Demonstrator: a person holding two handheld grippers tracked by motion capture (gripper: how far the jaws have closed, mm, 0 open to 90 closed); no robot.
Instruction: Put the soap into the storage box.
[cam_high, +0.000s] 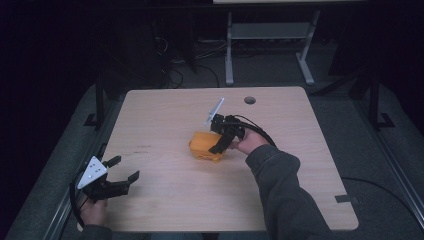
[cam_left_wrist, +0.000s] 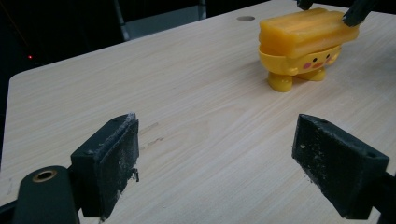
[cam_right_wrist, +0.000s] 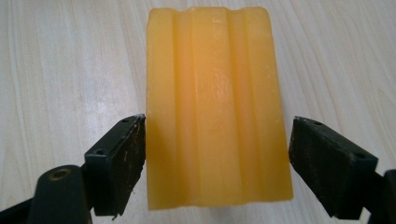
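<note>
The yellow toy (cam_left_wrist: 306, 44) is ribbed on top, with pink cheeks and stubby feet, and stands mid-surface (cam_high: 165, 200). The right gripper (cam_high: 220, 142) hovers over it, jaws wide to either side, perhaps just grazing one edge. The left gripper (cam_high: 125, 169), at seven o'clock from the toy, is spread wide and holds nothing. The left gripper view shows the face; the right gripper view shows the grooved top (cam_right_wrist: 215, 107).

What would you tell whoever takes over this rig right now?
Right gripper: open, jaws on either side of the yellow toy's ribbed top, one jaw about touching, not clamped.
Left gripper: open, holding nothing, at the near left of the table.
Yellow toy: standing on its feet mid-table.
Done: right gripper lined up.
Left: probably close and lift.
</note>
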